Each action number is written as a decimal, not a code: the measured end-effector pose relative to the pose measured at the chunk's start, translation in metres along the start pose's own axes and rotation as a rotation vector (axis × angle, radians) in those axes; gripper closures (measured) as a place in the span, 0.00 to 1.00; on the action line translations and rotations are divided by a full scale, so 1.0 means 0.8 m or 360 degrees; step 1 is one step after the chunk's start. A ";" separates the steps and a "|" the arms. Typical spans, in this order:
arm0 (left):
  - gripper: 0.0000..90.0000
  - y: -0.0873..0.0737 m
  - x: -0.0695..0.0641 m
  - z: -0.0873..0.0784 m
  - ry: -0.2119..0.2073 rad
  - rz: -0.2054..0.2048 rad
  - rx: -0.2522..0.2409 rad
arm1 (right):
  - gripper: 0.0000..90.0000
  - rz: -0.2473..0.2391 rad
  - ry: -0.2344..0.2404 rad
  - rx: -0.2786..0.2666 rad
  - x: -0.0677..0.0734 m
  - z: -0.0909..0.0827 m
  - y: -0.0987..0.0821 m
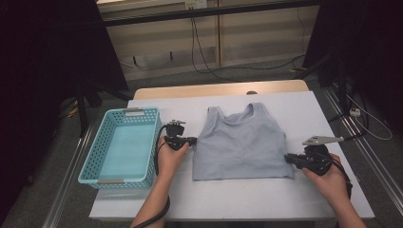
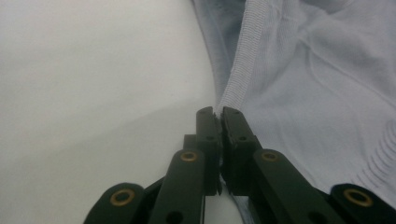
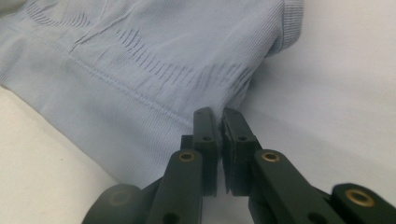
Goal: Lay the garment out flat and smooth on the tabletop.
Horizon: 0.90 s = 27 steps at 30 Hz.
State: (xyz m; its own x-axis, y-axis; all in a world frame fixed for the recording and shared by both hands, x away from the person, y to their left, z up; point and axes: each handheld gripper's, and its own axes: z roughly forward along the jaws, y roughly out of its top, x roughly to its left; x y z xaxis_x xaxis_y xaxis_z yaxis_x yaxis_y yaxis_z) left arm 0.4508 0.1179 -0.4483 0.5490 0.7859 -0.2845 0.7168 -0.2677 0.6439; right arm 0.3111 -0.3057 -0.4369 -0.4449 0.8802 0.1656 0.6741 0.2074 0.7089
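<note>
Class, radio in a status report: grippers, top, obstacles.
Left gripper shut on top's left edge. Right gripper shut on its right edge. Top flat on table. Basket clear, left.

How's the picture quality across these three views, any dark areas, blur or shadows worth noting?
High view: the table is evenly lit, the surroundings left and right nearly black. Left gripper view: the left gripper is fairly sharp, the tank top softens farther off, and a faint shadow band crosses the white surface. Right gripper view: knit ribbing is crisp near the right gripper, with little glare.
</note>
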 end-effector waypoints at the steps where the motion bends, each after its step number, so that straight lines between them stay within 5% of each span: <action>1: 0.96 0.000 0.000 0.000 0.0003 0.0000 0.0000 | 0.96 0.0005 0.0012 0.0000 0.000 -0.003 -0.001; 13: 0.86 0.000 -0.007 -0.005 0.0029 0.0076 -0.0020 | 0.91 -0.0025 -0.0020 -0.0009 0.000 0.003 -0.005; 18: 0.67 0.002 -0.009 -0.014 0.0022 0.0081 -0.0046 | 0.78 -0.0042 -0.0064 -0.0075 0.007 -0.001 0.000; 27: 0.44 0.004 -0.020 -0.028 0.0029 0.0145 -0.0065 | 0.39 -0.0064 0.0027 -0.0200 0.036 0.006 0.013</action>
State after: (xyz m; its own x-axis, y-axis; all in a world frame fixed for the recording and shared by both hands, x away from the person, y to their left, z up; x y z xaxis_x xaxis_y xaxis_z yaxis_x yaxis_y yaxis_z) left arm 0.4346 0.1168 -0.4261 0.6027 0.7696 -0.2108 0.6460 -0.3155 0.6951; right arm 0.3084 -0.2756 -0.4280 -0.4807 0.8646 0.1464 0.5770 0.1862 0.7952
